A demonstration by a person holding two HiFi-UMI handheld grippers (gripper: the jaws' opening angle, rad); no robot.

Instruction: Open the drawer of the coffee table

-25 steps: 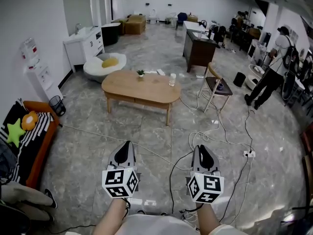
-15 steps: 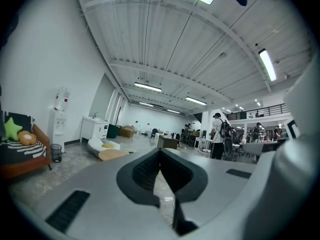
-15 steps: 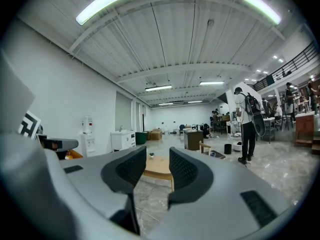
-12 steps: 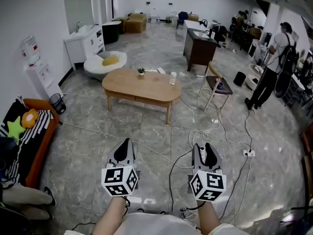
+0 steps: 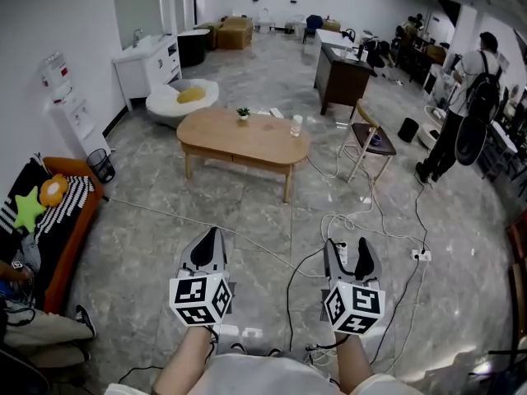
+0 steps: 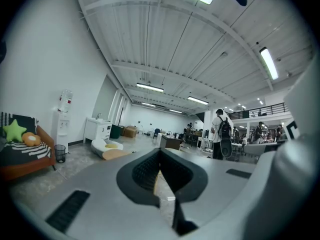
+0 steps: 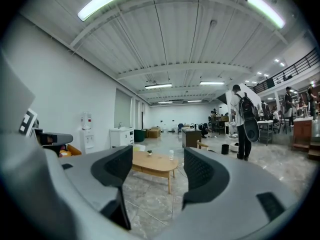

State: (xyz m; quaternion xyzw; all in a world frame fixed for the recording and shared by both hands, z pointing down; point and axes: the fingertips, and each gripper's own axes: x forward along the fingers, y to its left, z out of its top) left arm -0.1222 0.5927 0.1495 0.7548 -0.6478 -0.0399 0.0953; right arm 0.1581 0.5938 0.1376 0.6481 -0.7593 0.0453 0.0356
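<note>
The oval wooden coffee table (image 5: 245, 142) stands on the grey stone floor well ahead of both grippers, with a small plant (image 5: 243, 113) and a cup (image 5: 296, 125) on top. Its drawer front cannot be made out from here. The left gripper (image 5: 208, 242) is held low at the left, shut with nothing in it (image 6: 160, 158). The right gripper (image 5: 352, 251) is beside it; its jaws are opening and nothing is between them. In the right gripper view the table (image 7: 152, 164) shows through the gap of that gripper (image 7: 157, 166).
Black and white cables (image 5: 329, 220) and a power strip (image 5: 422, 255) lie on the floor between me and the table. A wooden chair (image 5: 368, 142) stands right of the table, an orange sofa (image 5: 62, 220) at left. A person with a backpack (image 5: 465, 105) stands far right.
The right gripper's jaws have parted from shut to a clear gap. The left gripper has stayed shut and still. The person at the far right has shifted a little.
</note>
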